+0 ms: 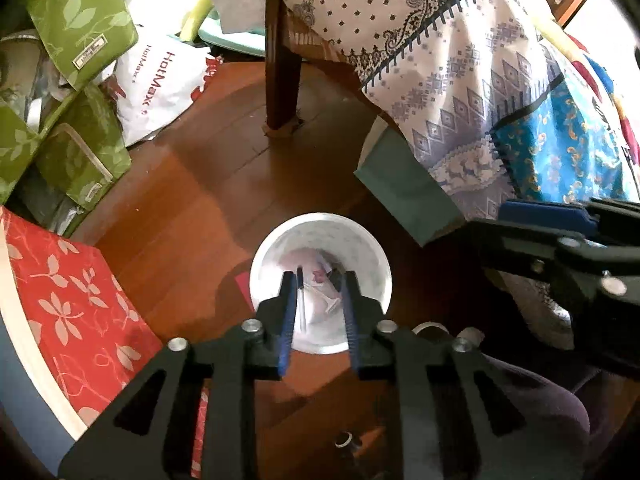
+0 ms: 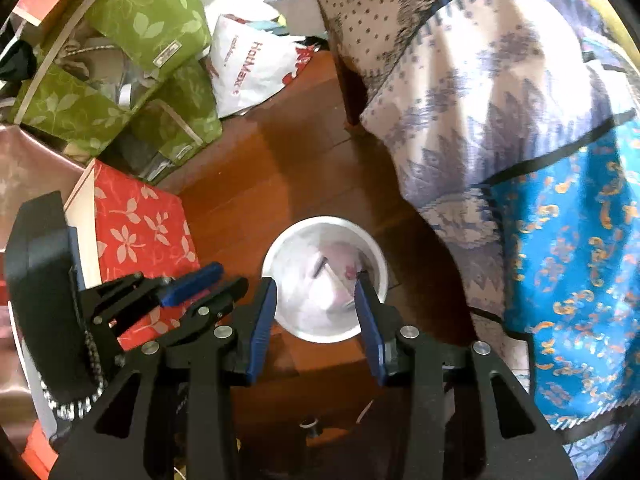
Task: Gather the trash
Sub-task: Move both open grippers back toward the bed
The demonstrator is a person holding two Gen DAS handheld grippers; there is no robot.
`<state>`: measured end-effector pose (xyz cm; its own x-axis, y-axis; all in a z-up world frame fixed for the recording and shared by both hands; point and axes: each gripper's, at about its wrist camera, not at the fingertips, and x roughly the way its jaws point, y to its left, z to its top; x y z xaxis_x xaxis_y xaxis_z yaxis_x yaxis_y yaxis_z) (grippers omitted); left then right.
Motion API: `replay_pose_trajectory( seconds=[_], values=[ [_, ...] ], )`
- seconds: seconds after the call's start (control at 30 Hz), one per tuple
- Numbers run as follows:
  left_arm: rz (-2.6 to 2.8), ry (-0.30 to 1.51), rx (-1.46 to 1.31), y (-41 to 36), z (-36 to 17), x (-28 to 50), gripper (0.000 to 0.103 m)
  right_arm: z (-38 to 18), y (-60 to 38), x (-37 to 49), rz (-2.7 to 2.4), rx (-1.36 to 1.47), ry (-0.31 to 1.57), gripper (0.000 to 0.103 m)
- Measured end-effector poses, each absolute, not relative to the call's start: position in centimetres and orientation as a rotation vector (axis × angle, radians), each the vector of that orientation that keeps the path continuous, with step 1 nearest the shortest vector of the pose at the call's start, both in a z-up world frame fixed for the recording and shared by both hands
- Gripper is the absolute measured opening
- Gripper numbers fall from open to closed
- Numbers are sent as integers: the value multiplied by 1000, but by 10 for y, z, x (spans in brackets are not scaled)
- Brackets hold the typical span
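Observation:
A small white bin (image 1: pixel 276 252) (image 2: pixel 292 236) stands on the wooden floor. Crumpled white and pink trash (image 1: pixel 324 304) (image 2: pixel 328 296) lies inside it, along with a thin dark stick (image 2: pixel 319 268). My left gripper (image 1: pixel 318 280) points down over the bin's mouth with its jaws apart. A thin stick (image 1: pixel 301 300) shows beside its left pad, with no pad pressing on it. My right gripper (image 2: pixel 316 280) hangs over the same bin with its jaws wider apart and nothing between them. Each gripper shows in the other's view: the right gripper (image 1: pixel 500 220) and the left gripper (image 2: pixel 230 276).
Green leaf-print boxes (image 1: pixel 76 12) (image 2: pixel 152 20) and a red floral box (image 1: pixel 68 300) (image 2: pixel 136 224) crowd the left. A white HotMax bag (image 1: pixel 160 80) (image 2: pixel 248 68) lies behind. A table leg (image 1: pixel 282 80), a patterned tablecloth (image 1: pixel 460 80) (image 2: pixel 500 100) and a dark green bag (image 1: pixel 404 192) stand right of the bin.

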<state>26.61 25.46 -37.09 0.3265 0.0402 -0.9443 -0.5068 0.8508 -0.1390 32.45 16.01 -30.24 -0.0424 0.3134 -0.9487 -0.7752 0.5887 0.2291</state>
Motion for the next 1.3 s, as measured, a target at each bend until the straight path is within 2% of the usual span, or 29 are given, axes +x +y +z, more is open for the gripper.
replay_pose_trajectory(
  seconds=[0.3,0.6,0.77,1.07,1.3],
  values=[
    [380,1153,-426,246,-338,252,22,-275,136,319,927,-422,1267,37],
    [381,1021,-361,224,-261,231,23,-220,98,311,926,-349,1128,37],
    [368,933,-326,202,-217,230,35,-188,72,312,896,-302,1042,37],
    [271,839,-246,143,-159,258,40,-127,-3,323,779,-224,835,37],
    [166,809,-196,84,-138,301,41,-107,-70,337,668,-181,745,37]
  ],
)
